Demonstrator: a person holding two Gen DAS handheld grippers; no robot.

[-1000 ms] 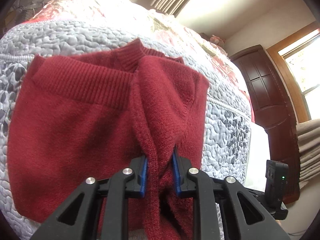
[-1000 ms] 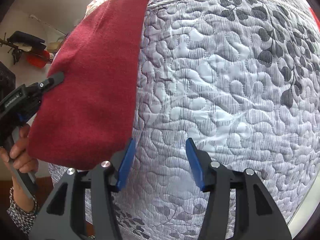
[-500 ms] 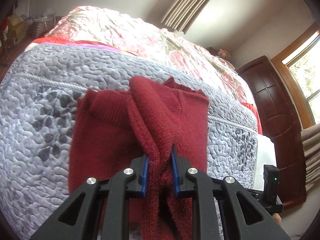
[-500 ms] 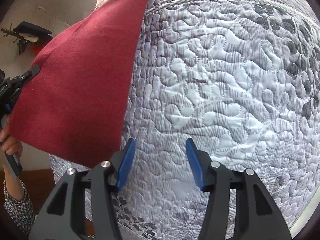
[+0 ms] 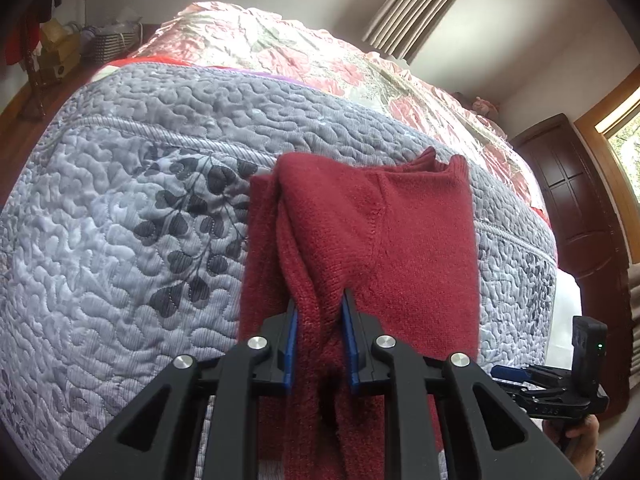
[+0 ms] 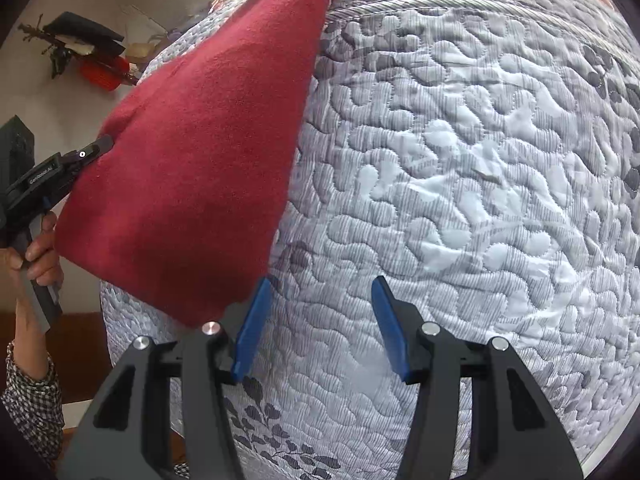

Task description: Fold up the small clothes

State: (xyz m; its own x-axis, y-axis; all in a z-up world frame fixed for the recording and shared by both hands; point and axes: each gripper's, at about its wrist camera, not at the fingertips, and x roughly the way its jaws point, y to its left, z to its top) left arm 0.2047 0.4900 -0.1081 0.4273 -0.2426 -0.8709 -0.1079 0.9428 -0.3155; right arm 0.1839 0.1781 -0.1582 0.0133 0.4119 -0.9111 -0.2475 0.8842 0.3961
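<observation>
Two tongs in my view: my left tongs (image 5: 320, 340) are clamped on a bunched fold of the red sweater (image 5: 380, 240), lifting that part off the grey quilted bed (image 5: 140, 200) while its far end rests there. My right tongs (image 6: 320, 328) hang wide apart beside the sweater over the bed, gripping nothing.
</observation>
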